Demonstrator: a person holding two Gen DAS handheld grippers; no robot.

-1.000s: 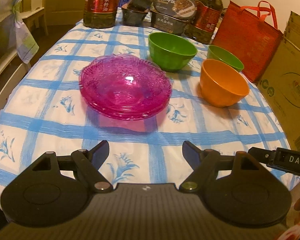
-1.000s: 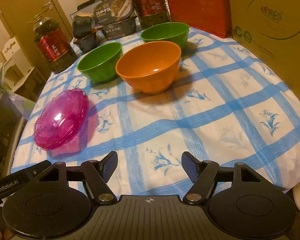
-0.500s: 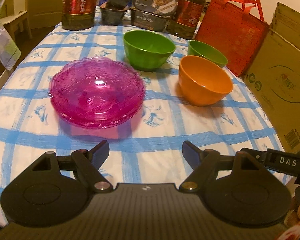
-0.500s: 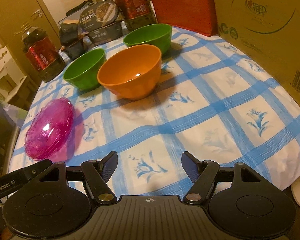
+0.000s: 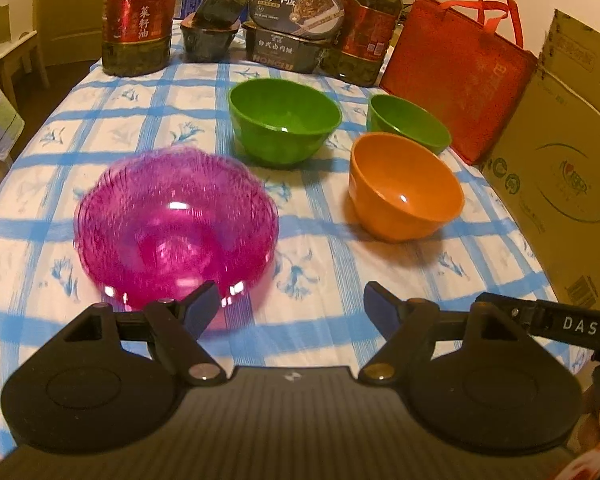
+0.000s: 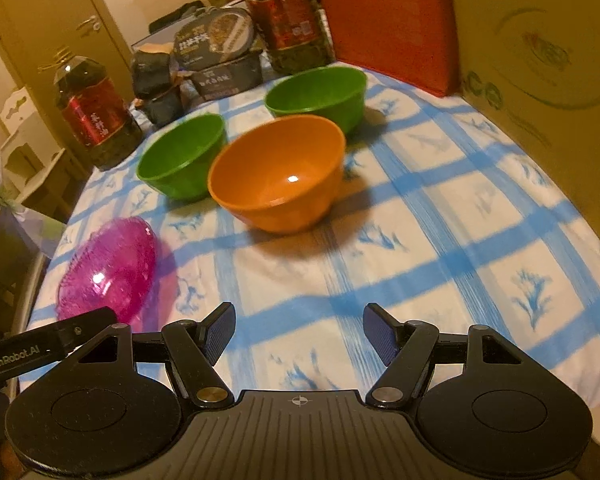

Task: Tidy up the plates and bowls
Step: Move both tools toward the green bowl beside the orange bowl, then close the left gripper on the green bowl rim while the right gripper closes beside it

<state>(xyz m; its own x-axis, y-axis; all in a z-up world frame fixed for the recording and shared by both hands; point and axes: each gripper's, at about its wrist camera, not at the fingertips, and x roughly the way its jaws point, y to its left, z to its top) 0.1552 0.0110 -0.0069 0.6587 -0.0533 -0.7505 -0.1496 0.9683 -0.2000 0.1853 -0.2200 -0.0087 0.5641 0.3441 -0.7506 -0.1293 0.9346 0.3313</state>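
The left gripper [image 5: 288, 304] hangs low over the near edge of the tabletop [image 5: 380, 272], fingers spread wide and holding nothing. The pink plates [image 5: 176, 224], a stack of translucent dishes, sit just ahead of its left finger, which overlaps the stack's near rim at lower left of the left view; whether it touches the rim cannot be told. The stack lies left of the gap between the fingers, so a grasp on it would probably need a small shift leftward. The plates are round, so no long axis matters; the near rim is the likely place to pinch.

The right gripper [image 6: 299, 332] is likewise spread and empty. The orange bowl [image 6: 278, 176] stands straight ahead of it at centre frame, well apart from the fingers, with open cloth between. By that view the right hand looks better placed for the bowls and the left for the plates.

Two green bowls sit behind the orange one: one [image 6: 182, 156] to its left, one [image 6: 316, 94] behind and to the right, near the red bag [image 6: 384, 20]. All three bowls are upright, separate and appear empty; none is nested yet, so the organizing seems barely begun. Oil bottles and food boxes crowd the top of both frames.
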